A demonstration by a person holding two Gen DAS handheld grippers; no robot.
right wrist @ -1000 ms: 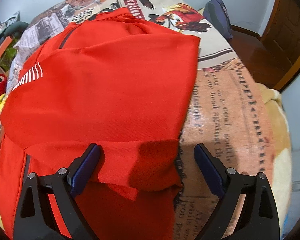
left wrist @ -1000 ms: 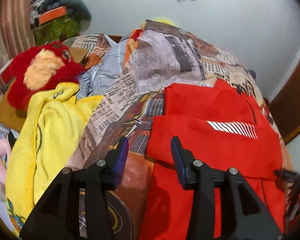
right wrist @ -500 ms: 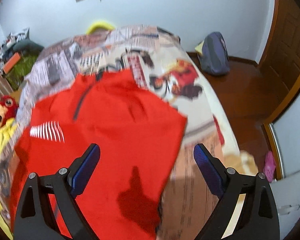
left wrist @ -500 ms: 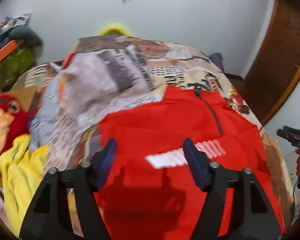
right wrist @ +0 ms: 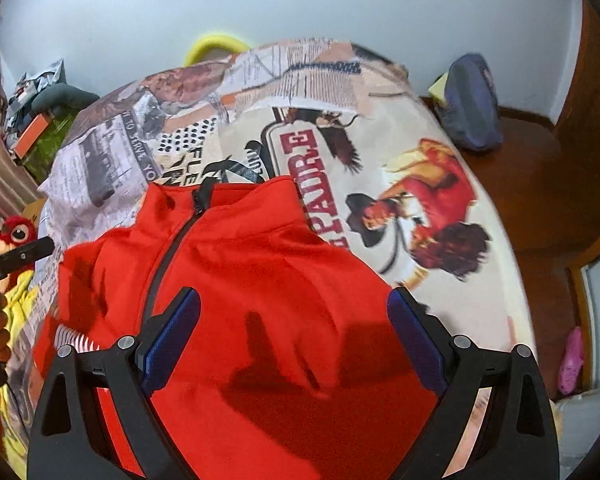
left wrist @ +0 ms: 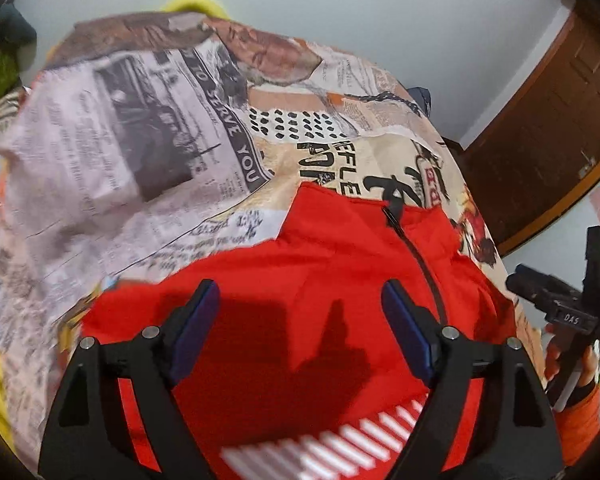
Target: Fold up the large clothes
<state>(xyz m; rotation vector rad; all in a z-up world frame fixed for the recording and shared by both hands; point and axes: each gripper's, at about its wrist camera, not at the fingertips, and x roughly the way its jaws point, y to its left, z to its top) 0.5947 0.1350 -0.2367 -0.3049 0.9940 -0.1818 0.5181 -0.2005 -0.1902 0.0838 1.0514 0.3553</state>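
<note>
A red zip jacket [left wrist: 340, 280] [right wrist: 260, 280] with a white striped chest mark [left wrist: 328, 448] lies folded on the printed bedspread [left wrist: 160, 140] [right wrist: 380, 160], collar toward the far wall. My left gripper [left wrist: 300, 328] hangs open and empty above the jacket's left part. My right gripper [right wrist: 294, 340] hangs open and empty above its right part. The right gripper's body also shows at the right edge of the left wrist view [left wrist: 568, 312]. The left gripper's body shows at the left edge of the right wrist view [right wrist: 4, 264].
A red plush toy [right wrist: 14, 236] and yellow cloth [right wrist: 18, 304] lie at the bed's left side. A blue-grey backpack [right wrist: 472, 104] sits on the wooden floor by the far wall. A wooden door [left wrist: 548, 120] stands at right. A pink slipper [right wrist: 572, 360] lies on the floor.
Both grippers have risen and pulled back from the jacket's near edge and tilted up toward the collar. The left gripper's jaws have opened wider.
</note>
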